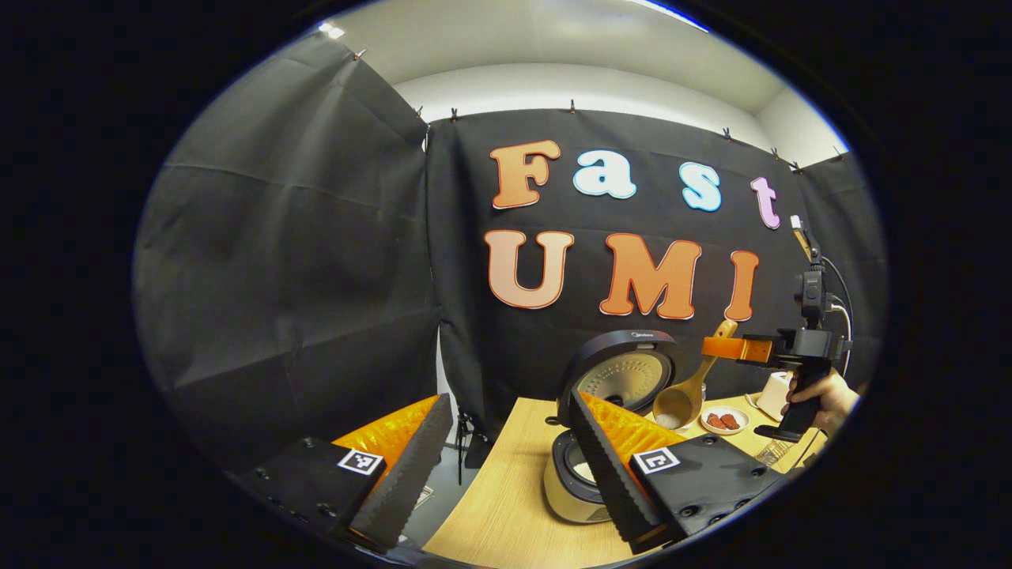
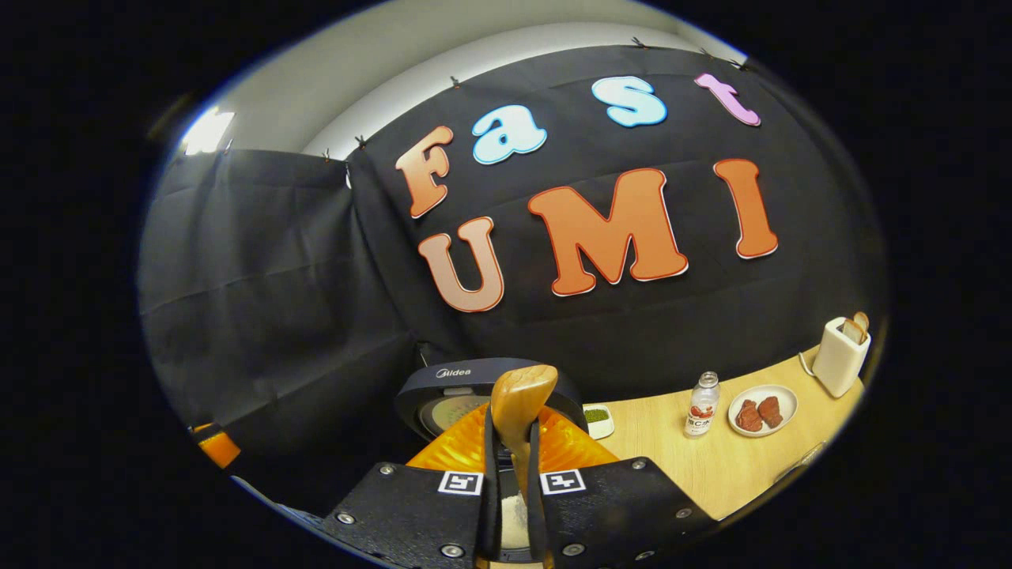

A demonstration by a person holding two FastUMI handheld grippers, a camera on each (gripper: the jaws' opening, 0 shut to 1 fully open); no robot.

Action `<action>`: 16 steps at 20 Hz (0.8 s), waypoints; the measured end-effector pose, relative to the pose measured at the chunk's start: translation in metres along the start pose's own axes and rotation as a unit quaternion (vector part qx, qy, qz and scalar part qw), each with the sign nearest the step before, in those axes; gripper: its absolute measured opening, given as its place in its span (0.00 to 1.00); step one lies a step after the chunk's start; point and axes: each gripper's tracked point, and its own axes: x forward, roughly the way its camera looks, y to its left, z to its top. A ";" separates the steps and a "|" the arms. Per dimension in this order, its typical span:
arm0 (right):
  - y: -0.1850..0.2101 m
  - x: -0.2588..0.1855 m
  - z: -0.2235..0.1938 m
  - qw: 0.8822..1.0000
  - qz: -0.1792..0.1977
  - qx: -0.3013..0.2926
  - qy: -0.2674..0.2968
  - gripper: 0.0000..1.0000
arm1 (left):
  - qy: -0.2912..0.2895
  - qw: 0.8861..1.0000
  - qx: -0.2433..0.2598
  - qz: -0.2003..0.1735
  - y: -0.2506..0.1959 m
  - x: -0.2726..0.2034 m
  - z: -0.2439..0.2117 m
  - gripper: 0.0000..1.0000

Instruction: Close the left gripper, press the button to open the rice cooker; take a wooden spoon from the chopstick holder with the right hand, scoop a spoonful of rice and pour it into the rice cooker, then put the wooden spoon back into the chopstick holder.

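A: Your rice cooker (image 1: 589,462) stands open on the wooden table (image 1: 506,506), its round lid (image 1: 624,367) upright against the black cloth wall.

B: And the wooden spoon (image 1: 686,395)?

A: Your right gripper (image 2: 512,506) is clamped on its handle. The bowl hangs tilted at the cooker's two o'clock. Your left gripper (image 1: 506,466) is spread wide.

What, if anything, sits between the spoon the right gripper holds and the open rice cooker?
Nothing visible. In the left gripper view the wooden spoon, held by the right gripper, hangs beside the raised lid, with the open rice cooker below it.
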 end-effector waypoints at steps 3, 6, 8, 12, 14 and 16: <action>0.011 0.002 -0.007 0.999 0.011 -0.030 0.006 0.12 | 0.001 1.000 0.003 0.001 0.000 0.001 -0.001 1.00; 0.018 0.003 -0.015 0.997 0.016 -0.070 0.010 0.12 | 0.001 1.000 0.005 0.000 -0.003 0.001 -0.002 0.99; 0.023 0.003 -0.022 0.995 0.018 -0.096 0.011 0.12 | 0.002 1.000 0.007 0.001 -0.002 -0.001 -0.002 0.98; 0.027 0.006 -0.035 0.991 0.026 -0.130 0.018 0.12 | 0.004 1.000 0.009 0.007 0.001 -0.002 -0.003 1.00; 0.028 0.006 -0.041 0.991 0.027 -0.128 0.021 0.12 | 0.005 1.000 0.008 0.008 0.001 -0.003 -0.003 1.00; 0.024 0.004 -0.043 0.993 0.026 -0.111 0.024 0.12 | 0.006 1.000 0.007 0.009 0.000 -0.004 -0.004 1.00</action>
